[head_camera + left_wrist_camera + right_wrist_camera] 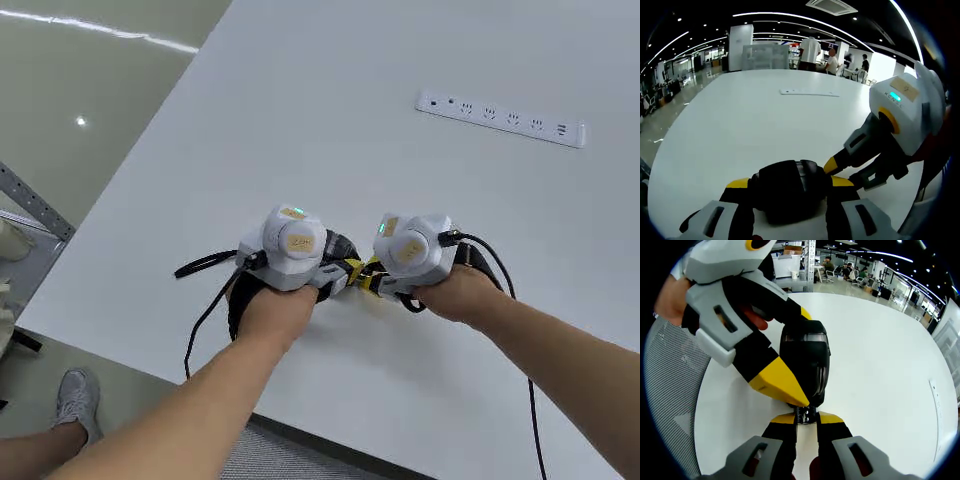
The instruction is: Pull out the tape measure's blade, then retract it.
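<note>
A black tape measure [790, 195] sits low over the white table [330, 120], with my left gripper [790, 182] shut on its case, one yellow-tipped jaw on each side. In the right gripper view the case [807, 360] stands just past my right gripper [806, 418], which is shut on the blade's end hook [805, 413] right at the case mouth. Almost no blade shows between them. In the head view the left gripper [335, 280] and right gripper [368, 283] meet tip to tip near the table's front edge, with the tape measure [341, 247] between them.
A white power strip [500, 118] lies far back on the table to the right. Black cables [205, 315] trail from both grippers over the front edge. A metal rack [35, 205] stands off the left side. People stand far behind the table [810, 50].
</note>
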Demonstrator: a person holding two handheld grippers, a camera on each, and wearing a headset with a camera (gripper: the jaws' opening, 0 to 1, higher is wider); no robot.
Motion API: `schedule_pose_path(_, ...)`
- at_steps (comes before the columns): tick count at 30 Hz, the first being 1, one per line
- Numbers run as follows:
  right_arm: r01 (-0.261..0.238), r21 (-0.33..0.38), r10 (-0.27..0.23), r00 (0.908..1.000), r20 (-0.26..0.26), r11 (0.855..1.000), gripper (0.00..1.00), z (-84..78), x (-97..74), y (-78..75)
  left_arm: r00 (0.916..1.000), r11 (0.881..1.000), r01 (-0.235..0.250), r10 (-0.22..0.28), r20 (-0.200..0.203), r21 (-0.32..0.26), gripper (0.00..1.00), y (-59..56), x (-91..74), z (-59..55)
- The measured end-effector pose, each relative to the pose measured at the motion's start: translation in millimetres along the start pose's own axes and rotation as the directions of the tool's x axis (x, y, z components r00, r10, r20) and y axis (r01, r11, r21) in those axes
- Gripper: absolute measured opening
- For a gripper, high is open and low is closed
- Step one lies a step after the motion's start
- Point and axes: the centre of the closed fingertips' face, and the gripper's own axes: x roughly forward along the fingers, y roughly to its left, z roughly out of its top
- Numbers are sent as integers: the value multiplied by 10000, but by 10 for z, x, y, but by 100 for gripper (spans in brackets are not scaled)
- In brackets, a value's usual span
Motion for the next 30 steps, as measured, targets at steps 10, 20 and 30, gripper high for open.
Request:
schedule_pose_path(10,2,2,-2,10000,-15,10000,11,33,21,5,10000,10000,25,-25,10,-10,54,5,-2,1)
schedule_pose_path(20,25,-18,-25,10000,-23,10000,12,32,25,7,9999,9998,121,-122,-48,-127,56,6,-2,-1)
schedule_pose_path(30,72,179,-72,10000,2,9998,14,24,18,16,9998,9998,187,-187,-25,15,58,-4,-5,-4)
